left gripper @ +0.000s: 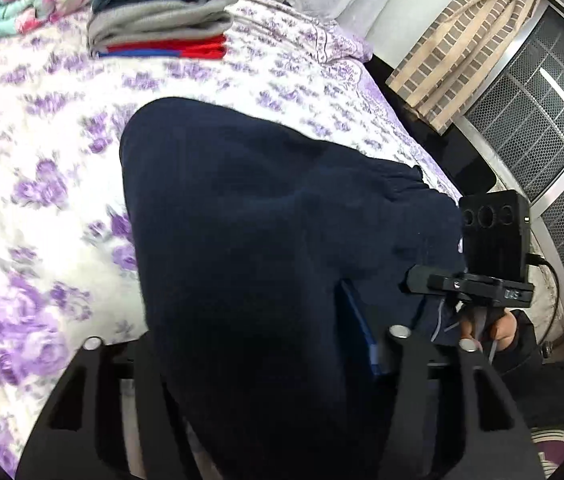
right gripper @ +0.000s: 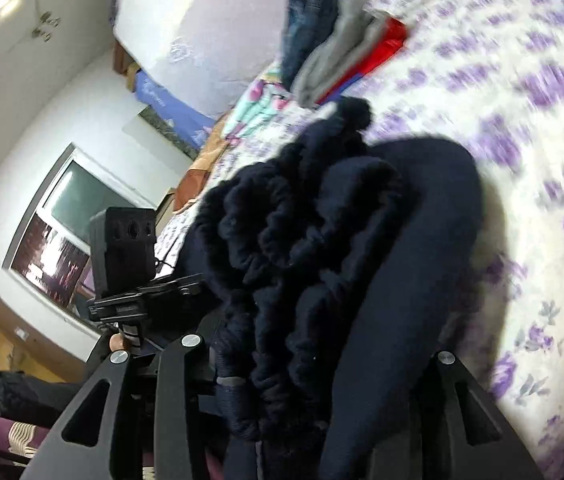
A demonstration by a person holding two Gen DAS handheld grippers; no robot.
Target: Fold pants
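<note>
You've got the navy pants (left gripper: 265, 240) lifted off the bed (left gripper: 41, 128), bunched between both grippers, w/ the far fold drooping back onto the purple-flowered cover.

Left gripper (left gripper: 265, 392): cloth drapes over and between the fingers and hides the tips. Looks clamped on a thick fold, but can't tell for sure from the left wrist view.

Right gripper (right gripper: 282, 400): same story. The gathered elastic waistband (right gripper: 282, 248) sits piled right in the throat, and the fingers seem pinched on it, but the tips are buried, so can't confirm.

Handling, my read: soft fleece-type fabric, fairly thick, moderate wt, no stiffness at all. It'll sag wherever unsupported and layers will slide over each other. Not fragile, so a firm squeeze is OK. Ribbed waistband is the bulkiest, grippiest bit and the best hold on the right side. On the left, take a full-thickness fold edge, not just the top layer, or it peels apart when you lift.

Risk: bunched wad lands lumpy. Prob needs spreading flat on the open cover before the next crease.

Folded stack (left gripper: 161, 8) (denim, grey, red/blue) sits at the far end of the bed, well apart from the pants; likely the drop spot once done.
</note>
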